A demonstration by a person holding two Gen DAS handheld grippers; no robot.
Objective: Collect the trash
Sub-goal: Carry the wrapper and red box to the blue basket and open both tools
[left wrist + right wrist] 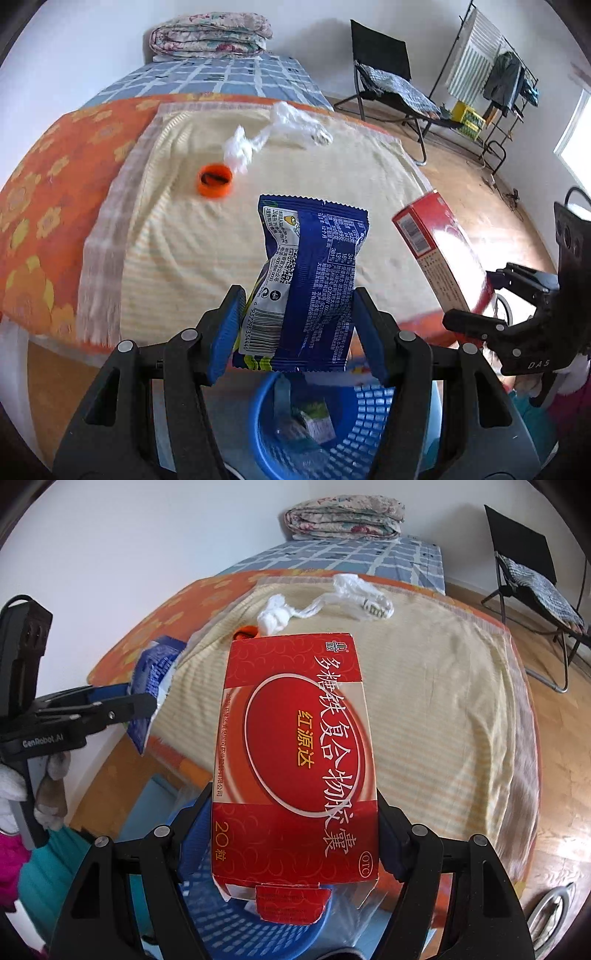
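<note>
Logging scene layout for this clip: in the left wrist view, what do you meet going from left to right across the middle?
Orange bottle cap → white crumpled plastic → blue snack wrapper held in the left gripper → red box → right gripper.

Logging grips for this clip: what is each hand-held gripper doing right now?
Left hand-held gripper: closed on the blue snack wrapper.
Right hand-held gripper: closed on the red medicine box.
</note>
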